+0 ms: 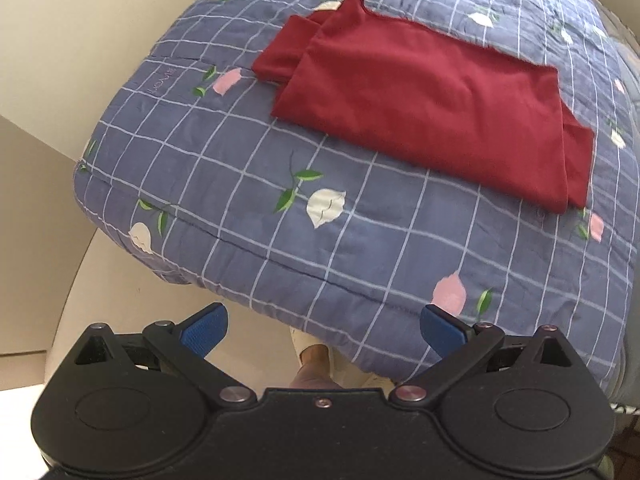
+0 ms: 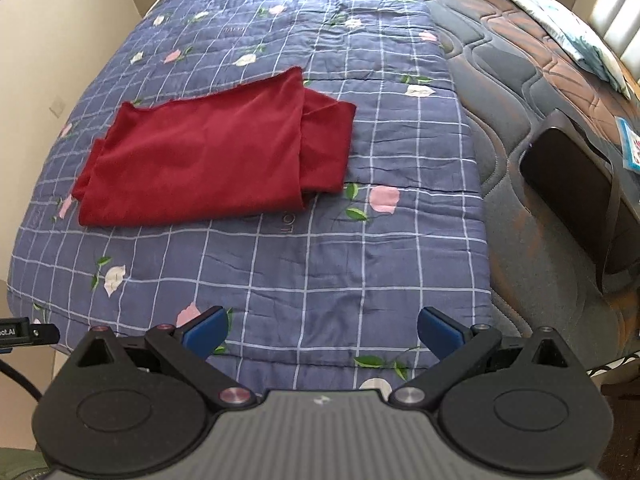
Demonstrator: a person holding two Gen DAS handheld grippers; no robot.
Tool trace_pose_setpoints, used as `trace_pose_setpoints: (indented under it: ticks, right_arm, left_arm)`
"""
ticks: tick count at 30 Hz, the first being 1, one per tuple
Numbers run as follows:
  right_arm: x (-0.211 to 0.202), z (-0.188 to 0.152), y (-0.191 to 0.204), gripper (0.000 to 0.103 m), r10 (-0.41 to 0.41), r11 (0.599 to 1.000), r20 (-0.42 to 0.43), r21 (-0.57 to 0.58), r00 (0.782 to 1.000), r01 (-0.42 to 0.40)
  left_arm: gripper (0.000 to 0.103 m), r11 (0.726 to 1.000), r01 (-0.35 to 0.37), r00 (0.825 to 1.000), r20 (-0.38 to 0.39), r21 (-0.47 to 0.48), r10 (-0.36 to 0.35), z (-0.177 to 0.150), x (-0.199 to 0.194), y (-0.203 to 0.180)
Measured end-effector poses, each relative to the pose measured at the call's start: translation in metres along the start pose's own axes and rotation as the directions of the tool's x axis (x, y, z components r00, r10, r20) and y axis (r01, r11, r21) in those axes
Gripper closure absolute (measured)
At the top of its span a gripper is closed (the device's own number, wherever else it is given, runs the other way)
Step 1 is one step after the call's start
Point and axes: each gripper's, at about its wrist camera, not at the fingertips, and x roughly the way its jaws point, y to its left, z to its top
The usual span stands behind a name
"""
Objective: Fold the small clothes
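A dark red garment (image 1: 432, 104) lies folded flat on the blue checked quilt (image 1: 280, 248), with a sleeve layer sticking out at each end. In the right wrist view the same red garment (image 2: 208, 156) sits left of centre on the quilt (image 2: 320, 256). My left gripper (image 1: 323, 326) hangs open near the quilt's front edge, well short of the garment, with nothing between its blue pads. My right gripper (image 2: 322, 330) is also open and empty, above the quilt's near part and clear of the cloth.
Bare quilted mattress (image 2: 520, 128) shows right of the quilt, with a dark bag (image 2: 576, 184) and a light pillow (image 2: 568, 32) on it. Cream walls (image 1: 80, 48) border the bed's left side. A person's foot (image 1: 316, 364) is on the floor below the left gripper.
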Motion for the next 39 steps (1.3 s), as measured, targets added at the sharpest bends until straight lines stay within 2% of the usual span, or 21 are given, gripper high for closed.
trace_pose_setpoints:
  ticks: [6, 12, 18, 20, 23, 25, 28, 30, 33, 35, 39]
  right_arm:
    - [0.012, 0.017, 0.040, 0.000, 0.000, 1.000, -0.018, -0.024, 1.000, -0.001]
    - [0.024, 0.032, 0.097, 0.000, -0.023, 0.997, -0.003, -0.071, 1.000, 0.023]
    - [0.043, 0.015, 0.154, 0.000, -0.016, 0.986, -0.086, -0.168, 0.996, 0.002]
    - [0.046, 0.008, 0.163, 0.000, -0.002, 0.982, -0.104, -0.188, 0.995, -0.018]
    - [0.058, 0.001, 0.167, 0.000, -0.028, 0.984, -0.106, -0.180, 0.994, 0.009]
    - [0.069, -0.002, 0.161, 0.000, -0.027, 0.986, -0.077, -0.166, 0.997, 0.014]
    - [0.095, -0.001, 0.154, 0.000, -0.014, 0.989, -0.054, -0.151, 0.998, 0.006]
    - [0.111, 0.005, 0.148, 0.000, -0.010, 0.989, -0.023, -0.149, 1.000, 0.006]
    - [0.136, 0.022, 0.145, 0.000, -0.027, 0.985, 0.071, -0.167, 0.997, 0.038]
    - [0.149, 0.035, 0.145, 0.000, -0.035, 0.982, 0.155, -0.180, 0.987, 0.063]
    - [0.176, 0.065, 0.157, 0.000, -0.028, 0.965, 0.336, -0.238, 0.941, 0.113]
  left_arm:
    - [0.001, 1.000, 0.006, 1.000, -0.025, -0.029, -0.007, 0.013, 0.014, 0.028]
    - [0.001, 0.997, 0.037, 0.999, -0.031, -0.070, -0.039, 0.046, 0.031, 0.067]
    - [0.001, 0.987, 0.122, 0.992, -0.016, -0.103, -0.124, 0.080, 0.051, 0.098]
    - [0.001, 0.985, 0.141, 0.990, -0.001, -0.105, -0.142, 0.091, 0.056, 0.104]
    - [0.001, 0.979, 0.169, 0.986, 0.014, -0.109, -0.169, 0.106, 0.065, 0.110]
    - [0.001, 0.974, 0.195, 0.981, 0.038, -0.115, -0.192, 0.116, 0.074, 0.112]
    - [0.001, 0.957, 0.259, 0.963, 0.107, -0.127, -0.247, 0.127, 0.093, 0.113]
    - [0.001, 0.954, 0.262, 0.961, 0.131, -0.148, -0.244, 0.135, 0.110, 0.111]
    - [0.001, 0.943, 0.270, 0.957, 0.163, -0.196, -0.240, 0.145, 0.129, 0.109]
    - [0.001, 0.929, 0.280, 0.953, 0.184, -0.242, -0.240, 0.150, 0.142, 0.109]
    - [0.001, 0.902, 0.326, 0.936, 0.233, -0.284, -0.265, 0.160, 0.164, 0.107]
